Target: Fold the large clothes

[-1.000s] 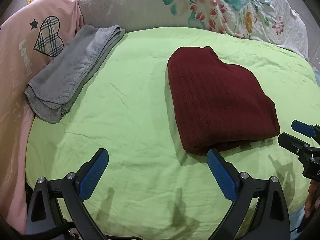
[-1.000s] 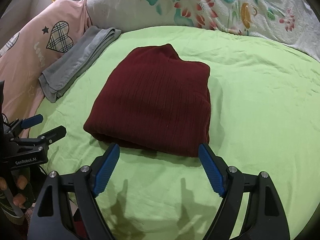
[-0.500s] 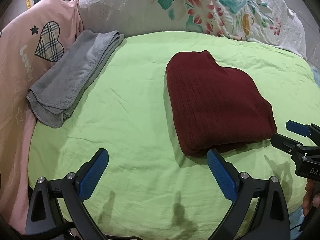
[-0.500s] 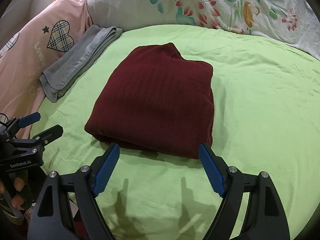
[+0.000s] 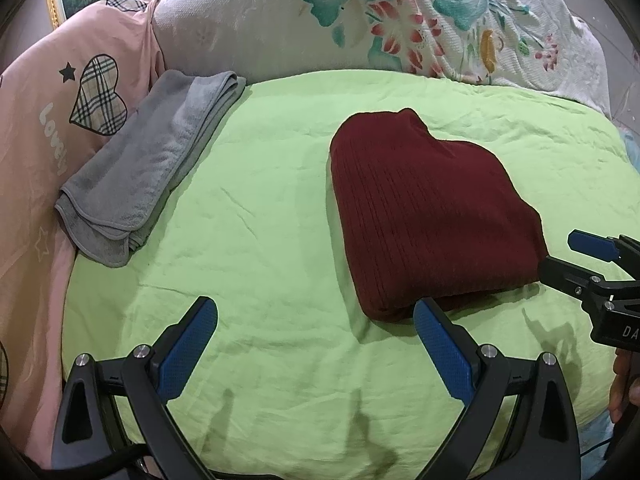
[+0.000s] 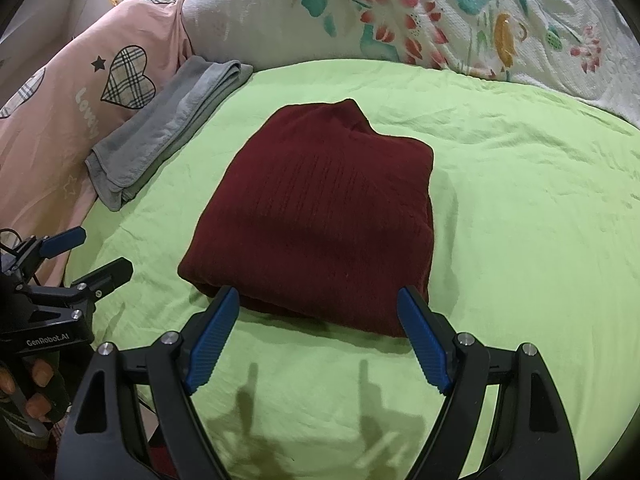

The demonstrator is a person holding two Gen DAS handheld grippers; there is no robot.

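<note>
A dark red knit garment (image 5: pixel 428 216) lies folded into a compact block on the green bed sheet (image 5: pixel 272 240); it also shows in the right wrist view (image 6: pixel 320 216). My left gripper (image 5: pixel 316 316) is open and empty, hovering just short of the garment's near left corner. My right gripper (image 6: pixel 318 312) is open and empty, its fingertips at the garment's near edge. Each gripper shows in the other's view: the right one (image 5: pixel 576 256), the left one (image 6: pixel 92 256).
A folded grey towel (image 5: pixel 148 160) lies at the sheet's far left. A pink pillow with a plaid heart (image 5: pixel 60 100) is on the left. A white floral quilt (image 5: pixel 400 24) runs along the back. The bed's near edge lies under the grippers.
Both grippers have edged slightly forward toward the garment and stay open. The garment has not moved.
</note>
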